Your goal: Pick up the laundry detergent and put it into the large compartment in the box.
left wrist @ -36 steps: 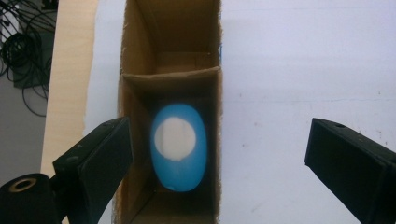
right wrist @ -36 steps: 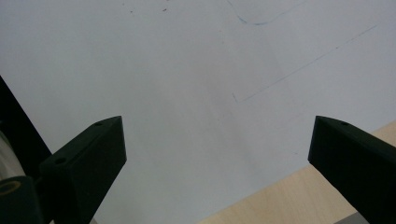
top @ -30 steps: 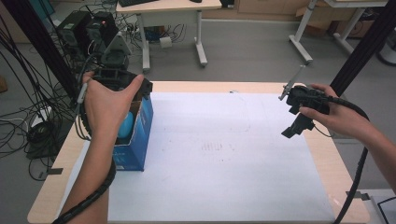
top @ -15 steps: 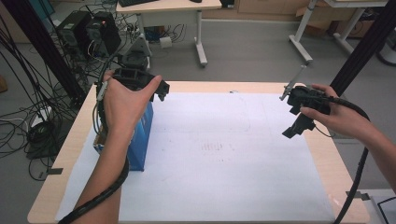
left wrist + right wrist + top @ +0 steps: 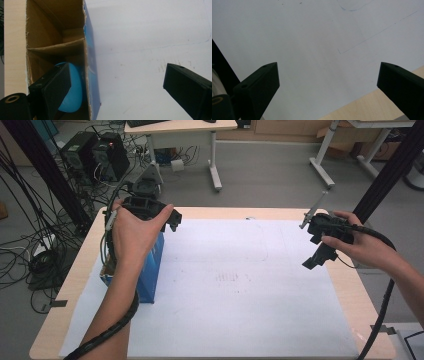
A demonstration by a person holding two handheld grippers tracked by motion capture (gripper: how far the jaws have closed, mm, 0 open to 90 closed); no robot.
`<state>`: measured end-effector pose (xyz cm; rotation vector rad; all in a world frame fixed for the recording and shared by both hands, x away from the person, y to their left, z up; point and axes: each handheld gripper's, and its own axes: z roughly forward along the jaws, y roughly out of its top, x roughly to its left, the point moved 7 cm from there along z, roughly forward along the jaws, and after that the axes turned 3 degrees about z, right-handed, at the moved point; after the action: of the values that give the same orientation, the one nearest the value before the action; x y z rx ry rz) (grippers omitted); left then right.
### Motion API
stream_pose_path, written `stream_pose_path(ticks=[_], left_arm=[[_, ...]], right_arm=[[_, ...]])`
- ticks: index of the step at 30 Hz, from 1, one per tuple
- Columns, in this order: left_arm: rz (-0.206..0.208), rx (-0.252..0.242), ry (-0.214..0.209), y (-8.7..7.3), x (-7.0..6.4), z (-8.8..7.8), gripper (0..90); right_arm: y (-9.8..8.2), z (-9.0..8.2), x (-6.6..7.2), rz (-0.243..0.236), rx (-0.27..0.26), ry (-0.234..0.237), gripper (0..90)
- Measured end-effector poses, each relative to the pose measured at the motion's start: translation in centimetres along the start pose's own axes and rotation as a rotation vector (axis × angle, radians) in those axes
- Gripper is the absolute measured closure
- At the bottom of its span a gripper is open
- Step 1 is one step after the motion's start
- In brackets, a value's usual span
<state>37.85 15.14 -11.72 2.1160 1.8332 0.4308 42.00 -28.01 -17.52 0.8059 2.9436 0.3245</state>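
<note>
One blue cardboard box (image 5: 151, 270) stood on one white paper sheet (image 5: 235, 295) that covered one wooden table (image 5: 80, 270); the box (image 5: 58, 37) was divided by one cardboard partition (image 5: 56, 46) into two compartments, and one light-blue rounded object (image 5: 72, 91) lay in the compartment nearer the camera of the left gripper view. Two hand-held grippers were counted, the left gripper (image 5: 170, 220) above the box and the right gripper (image 5: 320, 252) well apart from the box over the far side of the sheet, each with two black jaws. Beyond the box, on the floor, were two dark computer towers (image 5: 95, 157) and two further desks (image 5: 180, 127).
</note>
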Motion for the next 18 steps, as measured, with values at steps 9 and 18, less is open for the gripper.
stream_pose_path(ticks=[9,18], left_arm=[[-0.006,0.000,0.006,-0.29,0.30,0.04,8.2],[-0.019,-0.004,0.005,-0.59,0.71,-0.02,8.2]], right_arm=[[0.13,0.03,0.04,-0.003,0.000,0.003,4.3],[0.28,0.13,0.03,-0.010,0.000,0.004,4.3]])
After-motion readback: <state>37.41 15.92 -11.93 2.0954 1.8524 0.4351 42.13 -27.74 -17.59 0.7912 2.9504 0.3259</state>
